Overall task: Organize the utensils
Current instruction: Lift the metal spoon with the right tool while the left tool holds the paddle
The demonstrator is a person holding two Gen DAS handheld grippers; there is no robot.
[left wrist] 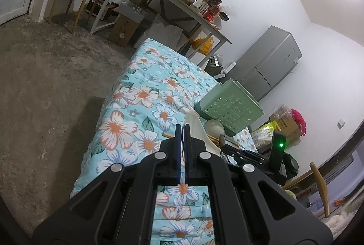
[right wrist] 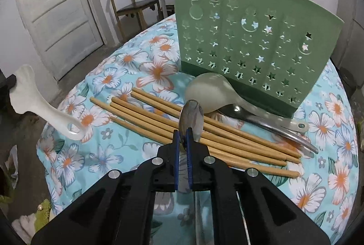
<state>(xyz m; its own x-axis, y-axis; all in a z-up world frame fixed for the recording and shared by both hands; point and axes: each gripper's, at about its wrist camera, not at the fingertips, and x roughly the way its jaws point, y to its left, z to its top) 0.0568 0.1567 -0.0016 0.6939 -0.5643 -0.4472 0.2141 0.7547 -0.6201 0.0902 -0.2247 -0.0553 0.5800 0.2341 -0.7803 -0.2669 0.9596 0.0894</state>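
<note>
Pale green star-punched holder, tan chopsticks, and a white spoon over a turquoise flowered cloth.

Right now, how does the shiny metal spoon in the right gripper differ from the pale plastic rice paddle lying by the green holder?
The shiny metal spoon is lifted, clamped in the right gripper; the pale plastic rice paddle lies on the floral cloth, its bowl against the green perforated holder. The spoon's bowl is narrow and reflective; the paddle's is broad, matte and milky. Both have rounded bowls.
</note>
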